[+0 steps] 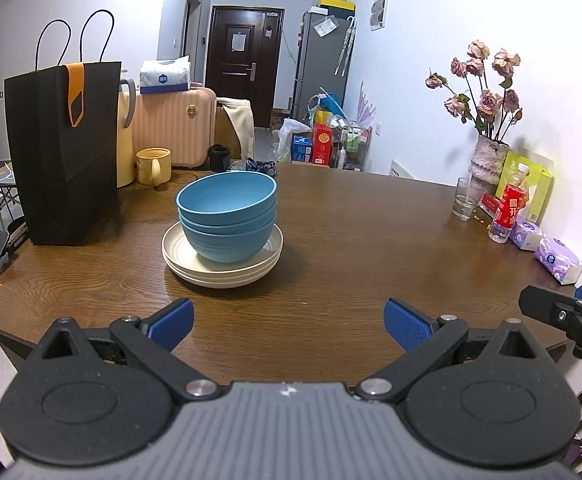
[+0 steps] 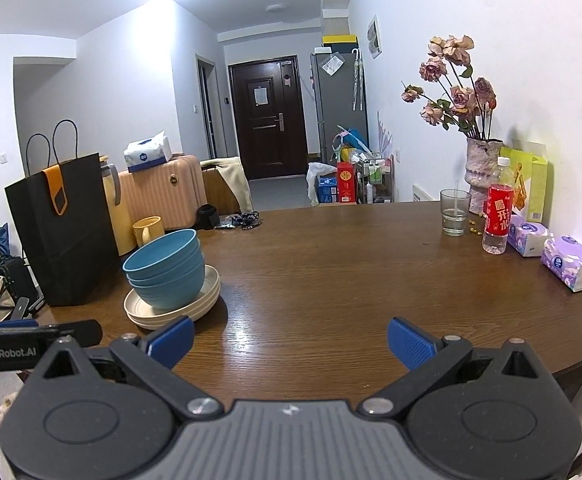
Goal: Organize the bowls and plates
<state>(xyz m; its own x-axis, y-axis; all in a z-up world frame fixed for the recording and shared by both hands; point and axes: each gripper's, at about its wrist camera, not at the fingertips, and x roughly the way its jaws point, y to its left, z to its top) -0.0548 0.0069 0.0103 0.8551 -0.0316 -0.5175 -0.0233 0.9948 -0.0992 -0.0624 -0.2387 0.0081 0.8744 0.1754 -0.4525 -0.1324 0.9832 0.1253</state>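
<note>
A stack of blue bowls (image 1: 227, 220) sits nested on a stack of cream plates (image 1: 223, 270) on the brown wooden table (image 1: 351, 240). My left gripper (image 1: 289, 324) is open and empty, a short way in front of the stack. In the right wrist view the bowls (image 2: 167, 268) and plates (image 2: 175, 306) stand to the left. My right gripper (image 2: 291, 342) is open and empty over the table's near edge, to the right of the stack. The right gripper's side also shows in the left wrist view (image 1: 571, 316).
A black paper bag (image 1: 65, 152), a yellow mug (image 1: 154, 166) and a kettle stand at the table's left. At the right are a glass (image 2: 454, 212), a red-labelled bottle (image 2: 498, 216), tissue packs (image 2: 571, 262) and a vase of dried roses (image 2: 479, 168).
</note>
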